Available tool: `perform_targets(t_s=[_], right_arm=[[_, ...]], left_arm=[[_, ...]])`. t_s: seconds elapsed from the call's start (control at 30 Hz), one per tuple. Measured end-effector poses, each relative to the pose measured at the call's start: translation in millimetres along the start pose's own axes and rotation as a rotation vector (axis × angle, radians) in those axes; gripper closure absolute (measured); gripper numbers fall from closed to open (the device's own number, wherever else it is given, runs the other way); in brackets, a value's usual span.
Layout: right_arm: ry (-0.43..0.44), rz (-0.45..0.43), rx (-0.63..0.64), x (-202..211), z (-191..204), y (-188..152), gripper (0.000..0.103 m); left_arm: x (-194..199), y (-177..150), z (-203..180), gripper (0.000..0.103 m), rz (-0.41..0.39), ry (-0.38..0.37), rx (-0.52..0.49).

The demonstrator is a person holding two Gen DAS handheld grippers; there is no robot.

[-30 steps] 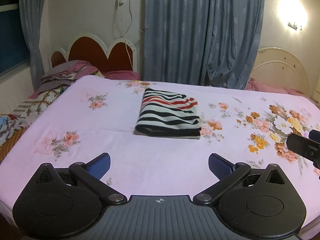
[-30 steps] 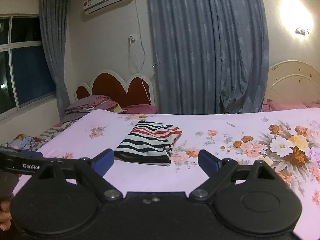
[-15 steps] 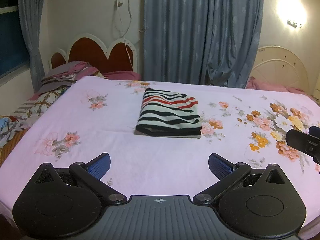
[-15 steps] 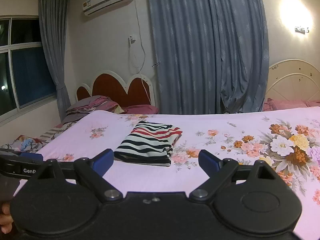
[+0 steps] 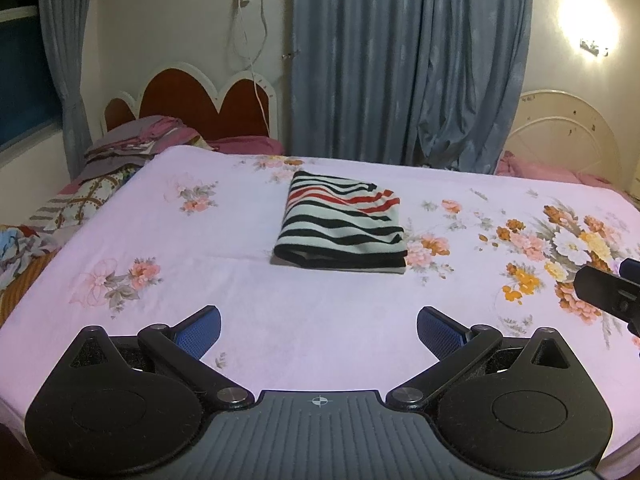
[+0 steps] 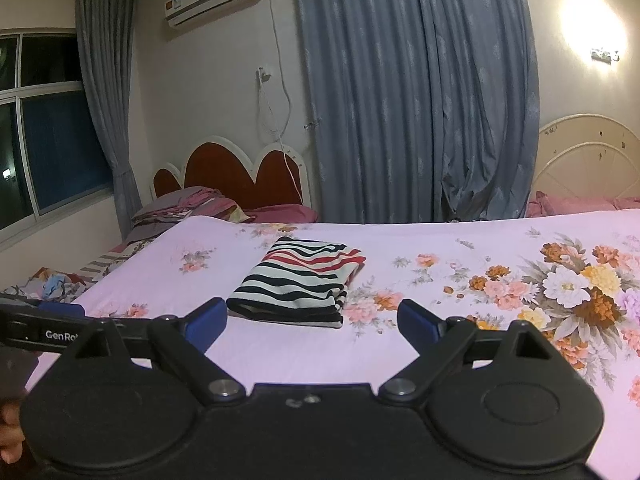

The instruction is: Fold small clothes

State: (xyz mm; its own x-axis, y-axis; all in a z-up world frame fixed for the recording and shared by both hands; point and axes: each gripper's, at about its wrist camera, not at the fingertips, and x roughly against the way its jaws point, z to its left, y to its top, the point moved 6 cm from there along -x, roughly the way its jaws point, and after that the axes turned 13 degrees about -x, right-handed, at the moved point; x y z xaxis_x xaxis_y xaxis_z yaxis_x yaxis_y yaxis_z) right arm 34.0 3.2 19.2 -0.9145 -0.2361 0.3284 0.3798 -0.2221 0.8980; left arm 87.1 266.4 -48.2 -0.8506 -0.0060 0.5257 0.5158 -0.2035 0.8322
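Note:
A striped garment point(image 5: 342, 222), black, white and red, lies folded into a neat rectangle on the pink floral bed sheet point(image 5: 248, 300). It also shows in the right wrist view as the same striped garment point(image 6: 300, 280) ahead and slightly left. My left gripper point(image 5: 318, 330) hovers over the near part of the bed, open, with nothing between its blue pads. My right gripper point(image 6: 312, 320) is open and empty too, well short of the garment. Part of the right gripper shows at the right edge of the left wrist view.
A red and white headboard point(image 5: 192, 100) and a pile of bedding point(image 5: 120, 152) stand at the far left. Grey curtains point(image 5: 400, 60) hang behind the bed. A cream bed frame point(image 5: 568, 132) is at the far right, a wall lamp point(image 5: 588, 20) above it.

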Motion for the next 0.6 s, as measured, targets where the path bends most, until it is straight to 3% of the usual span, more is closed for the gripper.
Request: perform_targets(t_s=[0.6], right_arm=[[0.006, 0.018, -0.001, -9, 3, -4, 0.012]], left_arm=[[-15, 2, 2, 0.000, 0.026, -0.018, 0.013]])
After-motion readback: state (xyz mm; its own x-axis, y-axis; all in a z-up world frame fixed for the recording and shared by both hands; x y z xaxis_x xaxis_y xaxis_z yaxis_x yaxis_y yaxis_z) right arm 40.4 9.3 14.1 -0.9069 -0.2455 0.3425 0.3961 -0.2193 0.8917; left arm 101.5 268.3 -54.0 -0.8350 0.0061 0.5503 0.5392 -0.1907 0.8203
